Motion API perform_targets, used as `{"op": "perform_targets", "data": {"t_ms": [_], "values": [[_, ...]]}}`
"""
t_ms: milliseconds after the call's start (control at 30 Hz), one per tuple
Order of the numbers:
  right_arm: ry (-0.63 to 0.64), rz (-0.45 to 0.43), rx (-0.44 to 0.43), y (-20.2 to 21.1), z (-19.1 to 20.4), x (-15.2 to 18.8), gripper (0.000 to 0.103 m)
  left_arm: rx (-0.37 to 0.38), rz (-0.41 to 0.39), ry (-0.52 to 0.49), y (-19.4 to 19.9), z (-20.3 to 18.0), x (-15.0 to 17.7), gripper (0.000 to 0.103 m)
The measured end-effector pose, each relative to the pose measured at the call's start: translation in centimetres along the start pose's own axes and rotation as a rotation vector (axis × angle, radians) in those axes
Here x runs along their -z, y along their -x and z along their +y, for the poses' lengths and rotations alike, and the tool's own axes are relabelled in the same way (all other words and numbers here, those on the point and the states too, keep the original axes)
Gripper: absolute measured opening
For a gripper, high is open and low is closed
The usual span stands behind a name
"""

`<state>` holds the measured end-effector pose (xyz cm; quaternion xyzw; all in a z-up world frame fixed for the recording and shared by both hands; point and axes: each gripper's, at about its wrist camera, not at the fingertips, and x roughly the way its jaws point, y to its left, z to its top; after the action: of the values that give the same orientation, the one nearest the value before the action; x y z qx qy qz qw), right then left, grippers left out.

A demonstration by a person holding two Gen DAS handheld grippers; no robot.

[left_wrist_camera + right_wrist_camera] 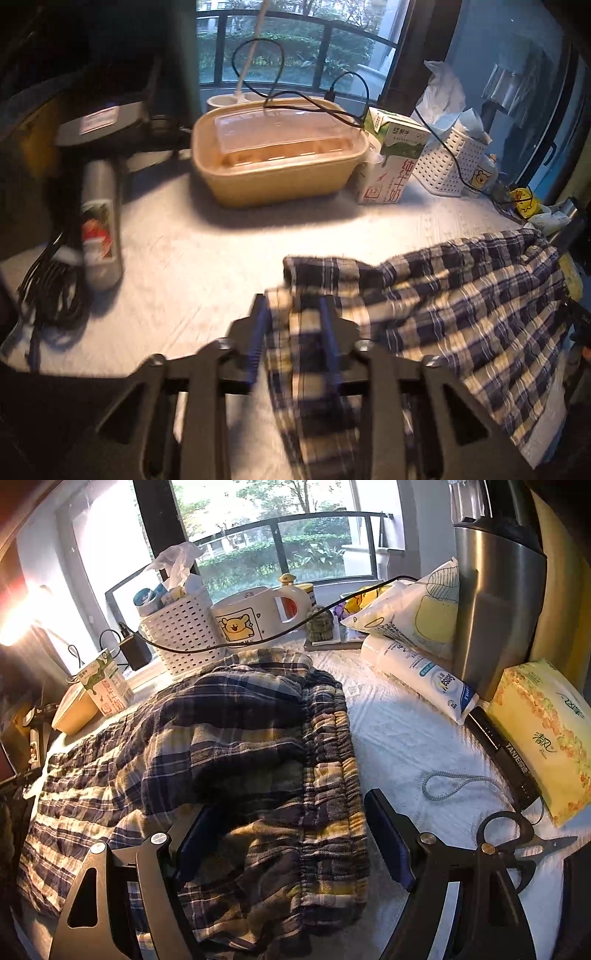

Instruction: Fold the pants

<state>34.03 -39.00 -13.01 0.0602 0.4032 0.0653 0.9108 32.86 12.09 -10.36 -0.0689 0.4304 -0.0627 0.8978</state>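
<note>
The plaid pants [236, 760] are seen spread across the white textured surface [406, 738], bunched and partly doubled over, with the gathered elastic waistband [328, 775] lying toward the right tool's side.

The left tool [293, 332] is closed narrowly on a fold of the pants [443, 314]: fabric is pinched between its two blue-padded fingers [256, 332], and the cloth is drawn up from the surface [184, 258] at that point. The rest of the garment trails to the right of the left tool.

The right tool [295, 834] is spread wide. Its fingers [388, 834] are set on either side of the waistband end of the pants; one finger is partly covered by fabric, the other rests just beside the waistband on bare surface. Nothing is gripped by it.

Behind the pants, a milk carton [391, 158] is seen just beside a beige lidded container [277, 155], and a white perforated basket [181, 631] stands near the garment's far edge, with a cartoon-printed mug [243, 620] next to it. A black cable [258, 635] is strung across above the pants. To the right of the pants, a grey cord loop [454, 782], black scissors [517, 842], a yellow tissue pack [546, 731], a white tube [417, 672] and a steel kettle [495, 598] are arranged. To the left of the pants, a grey bottle [101, 225] lies on the surface.
</note>
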Motion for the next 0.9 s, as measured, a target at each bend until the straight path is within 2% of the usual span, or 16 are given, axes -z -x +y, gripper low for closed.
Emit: {"op": "perform_targets", "data": {"t_ms": [233, 267, 300, 333, 567, 700, 833, 900], "values": [[-0.001, 0.012, 0.016, 0.1, -0.4, 0.4, 0.080, 0.017, 0.012, -0.035, -2.1, -0.9, -0.9, 0.032], [-0.003, 0.013, 0.018, 0.1, -0.6, 0.4, 0.080, 0.016, 0.013, -0.048, -2.3, -1.1, -0.9, 0.022], [-0.004, 0.014, 0.020, 0.0, -0.6, 0.3, 0.080, 0.016, 0.017, -0.056, -2.6, -1.2, -0.9, 0.008], [-0.004, 0.015, 0.022, -0.1, -0.6, 0.3, 0.080, 0.015, 0.031, -0.056, -2.8, -1.2, -0.9, 0.001], [0.008, 0.013, 0.027, -0.2, -0.2, 0.1, 0.080, -0.044, -0.041, -0.023, 0.2, -0.1, -1.1, 0.001], [0.013, 0.018, 0.022, -0.5, 0.0, 0.0, 0.080, -0.081, -0.020, -0.020, -0.8, 1.2, -1.1, 0.001], [0.023, 0.017, 0.019, -0.4, 0.4, -0.1, 0.080, -0.052, 0.025, -0.009, -2.2, 1.8, -1.0, 0.003], [0.027, 0.013, 0.022, -0.2, 0.5, -0.1, 0.080, -0.048, 0.016, -0.019, -1.4, 1.5, -1.1, 0.007]]}}
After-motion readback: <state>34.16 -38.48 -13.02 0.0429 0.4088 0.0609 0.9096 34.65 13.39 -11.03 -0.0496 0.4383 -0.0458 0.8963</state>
